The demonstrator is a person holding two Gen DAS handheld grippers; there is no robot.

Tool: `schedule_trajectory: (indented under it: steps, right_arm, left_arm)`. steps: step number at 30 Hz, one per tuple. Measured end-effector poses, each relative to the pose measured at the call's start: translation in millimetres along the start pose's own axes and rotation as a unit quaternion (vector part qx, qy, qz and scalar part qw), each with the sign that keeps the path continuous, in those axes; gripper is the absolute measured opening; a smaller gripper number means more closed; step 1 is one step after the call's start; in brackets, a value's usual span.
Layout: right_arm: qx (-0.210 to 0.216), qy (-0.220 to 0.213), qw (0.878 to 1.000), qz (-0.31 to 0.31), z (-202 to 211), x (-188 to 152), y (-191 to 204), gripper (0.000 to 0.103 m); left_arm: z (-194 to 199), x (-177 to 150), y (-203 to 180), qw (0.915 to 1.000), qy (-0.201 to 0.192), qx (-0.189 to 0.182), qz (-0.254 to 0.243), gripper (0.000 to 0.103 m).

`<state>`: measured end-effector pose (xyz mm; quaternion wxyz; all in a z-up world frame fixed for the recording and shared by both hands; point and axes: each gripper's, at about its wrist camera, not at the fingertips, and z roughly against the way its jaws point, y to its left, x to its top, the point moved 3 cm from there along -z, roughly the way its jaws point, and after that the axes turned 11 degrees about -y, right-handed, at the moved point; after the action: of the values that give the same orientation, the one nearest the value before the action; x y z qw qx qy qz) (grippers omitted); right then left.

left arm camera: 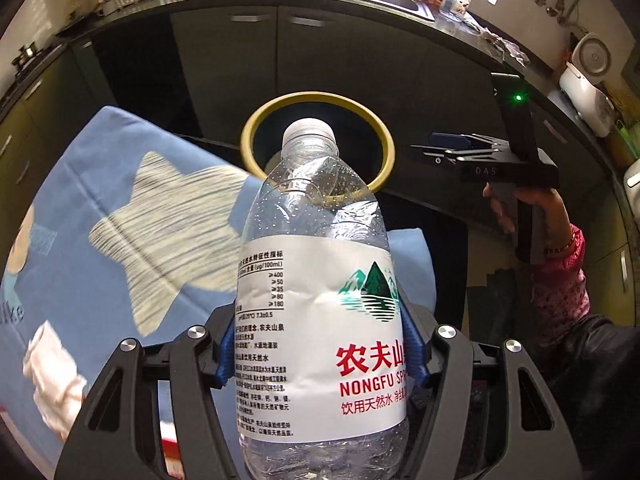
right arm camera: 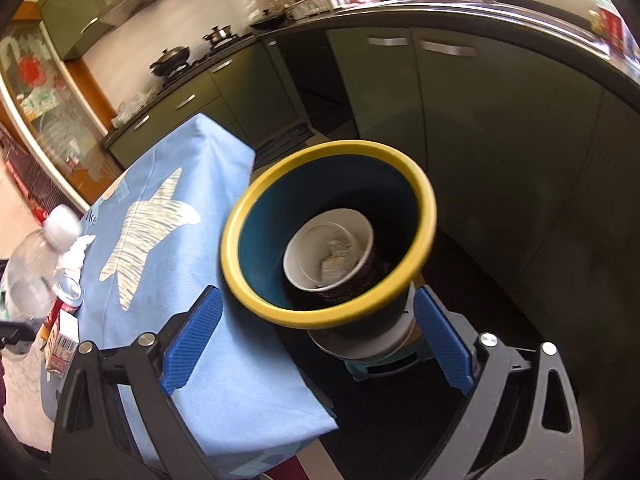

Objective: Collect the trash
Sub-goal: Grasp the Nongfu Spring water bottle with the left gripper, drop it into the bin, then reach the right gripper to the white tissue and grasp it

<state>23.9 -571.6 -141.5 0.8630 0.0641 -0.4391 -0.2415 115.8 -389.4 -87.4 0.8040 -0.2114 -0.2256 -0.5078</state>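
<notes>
My left gripper [left arm camera: 320, 352] is shut on an empty clear Nongfu Spring water bottle [left arm camera: 320, 300], white cap pointing toward a dark bin with a yellow rim [left arm camera: 250, 136] beyond it. In the right wrist view the bin [right arm camera: 256, 292] stands on the floor beside the table, with a white paper cup [right arm camera: 300, 252] holding scraps inside. My right gripper [right arm camera: 316, 340] is open, its blue pads either side of the bin's base, empty. It also shows in the left wrist view [left arm camera: 452, 152], to the right of the bin. The bottle [right arm camera: 28, 264] shows at far left.
A blue tablecloth with a star pattern [right arm camera: 160, 220] covers the table left of the bin. A soda can [right arm camera: 70, 292], a small carton [right arm camera: 60, 346] and crumpled white tissue [left arm camera: 52, 376] lie on it. Dark green kitchen cabinets [right arm camera: 480, 120] curve behind.
</notes>
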Motion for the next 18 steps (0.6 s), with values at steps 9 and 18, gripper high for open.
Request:
schedule_trajectory:
  steps: [9, 18]
  right_arm:
    - [-0.020, 0.003, 0.999, -0.043, 7, -10, -42, 0.091]
    - [-0.010, 0.009, 0.999, -0.052, 3, -16, -43, 0.092]
  left_arm:
    - [-143, 90, 0, 0.9976, 0.063, -0.029, -0.001, 0.063]
    - [-214, 136, 30, 0.9976, 0.064, 0.024, 0.012, 0.074]
